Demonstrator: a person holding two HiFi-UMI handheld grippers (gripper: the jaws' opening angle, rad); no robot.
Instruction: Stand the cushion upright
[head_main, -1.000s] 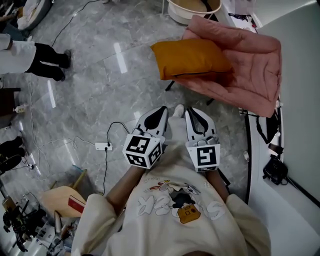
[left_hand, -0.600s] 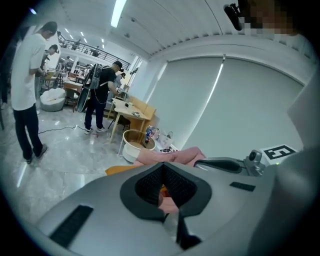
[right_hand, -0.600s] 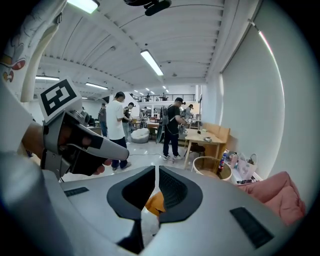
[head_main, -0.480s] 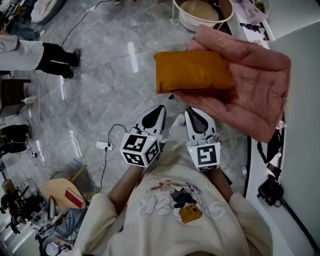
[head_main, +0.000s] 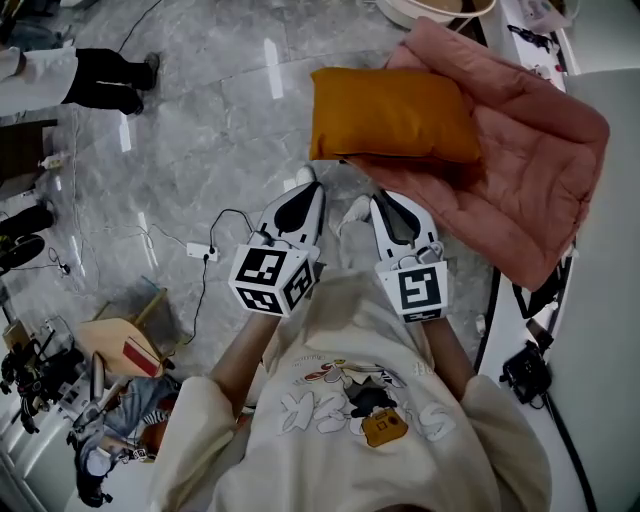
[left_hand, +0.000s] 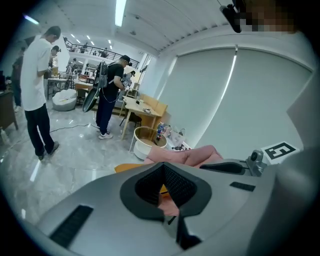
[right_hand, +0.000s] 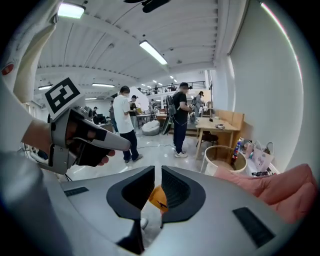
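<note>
The orange cushion (head_main: 390, 112) lies flat on a pink quilt (head_main: 535, 170) that covers a raised seat. Both grippers hover over the floor just short of the cushion's near edge, side by side and apart from it. My left gripper (head_main: 309, 188) is shut and holds nothing; its tips point at the cushion's left corner. My right gripper (head_main: 384, 199) is shut too, with only a thin slit between its jaws. In the right gripper view a patch of the cushion (right_hand: 159, 198) shows beyond the jaws. In the left gripper view the quilt (left_hand: 200, 154) lies ahead.
A round white basket (head_main: 430, 8) stands past the quilt. A power strip and cables (head_main: 200, 250) lie on the grey marble floor to the left. A person's legs (head_main: 100, 75) are at the far left. A pale wall (head_main: 610, 290) runs along the right.
Both grippers have moved forward toward the cushion, and the gap to its near edge has shrunk. The cushion has not moved on the quilt.
</note>
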